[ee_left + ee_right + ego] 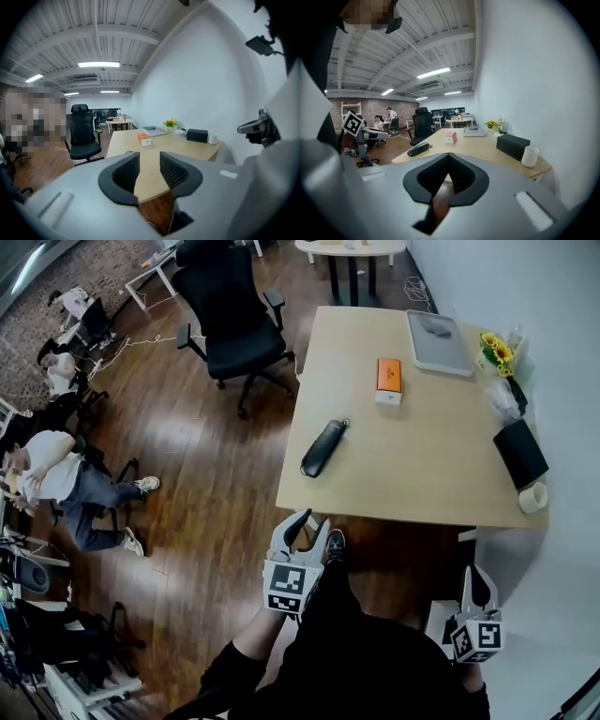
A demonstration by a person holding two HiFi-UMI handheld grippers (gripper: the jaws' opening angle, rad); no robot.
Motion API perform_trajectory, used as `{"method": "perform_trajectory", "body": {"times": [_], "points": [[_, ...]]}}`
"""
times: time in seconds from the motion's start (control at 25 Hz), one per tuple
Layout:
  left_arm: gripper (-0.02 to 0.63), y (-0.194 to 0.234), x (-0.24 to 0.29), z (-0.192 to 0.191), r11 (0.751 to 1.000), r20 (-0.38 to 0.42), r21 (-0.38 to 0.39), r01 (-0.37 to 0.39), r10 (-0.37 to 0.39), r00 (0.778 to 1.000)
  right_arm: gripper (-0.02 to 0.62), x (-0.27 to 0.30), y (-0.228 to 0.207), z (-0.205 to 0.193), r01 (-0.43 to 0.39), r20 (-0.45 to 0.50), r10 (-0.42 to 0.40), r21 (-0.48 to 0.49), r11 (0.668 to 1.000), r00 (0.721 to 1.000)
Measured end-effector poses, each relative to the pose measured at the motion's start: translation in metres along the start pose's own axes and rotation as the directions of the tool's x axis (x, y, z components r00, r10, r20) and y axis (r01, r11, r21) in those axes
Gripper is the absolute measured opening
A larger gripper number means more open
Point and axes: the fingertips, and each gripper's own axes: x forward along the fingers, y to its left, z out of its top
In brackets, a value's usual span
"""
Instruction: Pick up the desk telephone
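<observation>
The phone (pixel 323 448) lies by the desk's (pixel 422 474) near left edge, untouched. Both tools hang short of the desk, probably because the reach hasn't begun: left gripper (pixel 302 524) jaws slightly apart and empty, right gripper (pixel 472 579) jaws together

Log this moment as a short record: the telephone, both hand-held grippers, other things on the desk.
telephone: black telephone lying by the near left corner of the desk, untouched
left hand-held gripper: jaws slightly apart, empty, short of the desk
right hand-held gripper: jaws together, empty
other things: orange box, laptop, flowers, black box, white cup
</observation>
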Motion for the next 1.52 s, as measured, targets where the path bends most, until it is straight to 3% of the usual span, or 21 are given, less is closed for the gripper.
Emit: {"method": "perform_trajectory", "body": {"times": [0.12,0.24,0.4,0.72,1.04,1.44,1.52], "points": [[0.135,0.039,0.062,0.022,0.993,-0.013,-0.081,0.087,-0.089,0.996,0.000,0.071,0.017,0.045,-0.004,-0.016,0.004,0.025,1.000,1.000],[0.138,0.072,0.109,0.034,0.992,-0.039,-0.042,0.118,-0.120,0.992,0.000,0.133,0.033,0.085,-0.025,-0.015,0.026,0.014,1.000,1.000],[0.211,0.101,0.162,0.005,0.992,-0.179,0.020,0.128,-0.122,0.976,0.000,0.189,0.043,0.116,-0.038,-0.023,0.038,0.021,0.999,0.999],[0.267,0.119,0.216,-0.037,0.993,-0.342,-0.001,0.115,-0.108,0.933,0.000,0.274,0.041,0.127,-0.137,-0.048,0.137,0.020,0.990,0.989],[0.307,0.109,0.245,-0.109,0.993,-0.571,0.027,0.115,-0.079,0.817,0.000,0.315,0.010,0.139,-0.193,-0.037,0.194,0.032,0.981,0.980],[0.295,0.116,0.264,-0.141,0.991,-0.683,0.034,0.130,-0.072,0.727,0.000,0.334,-0.001,0.121,-0.221,-0.081,0.227,0.075,0.972,0.971],[0.282,0.116,0.266,-0.144,0.991,-0.695,0.046,0.128,-0.060,0.717,0.000,0.335,0.001,0.117,-0.230,-0.091,0.237,0.081,0.970,0.967]]}}
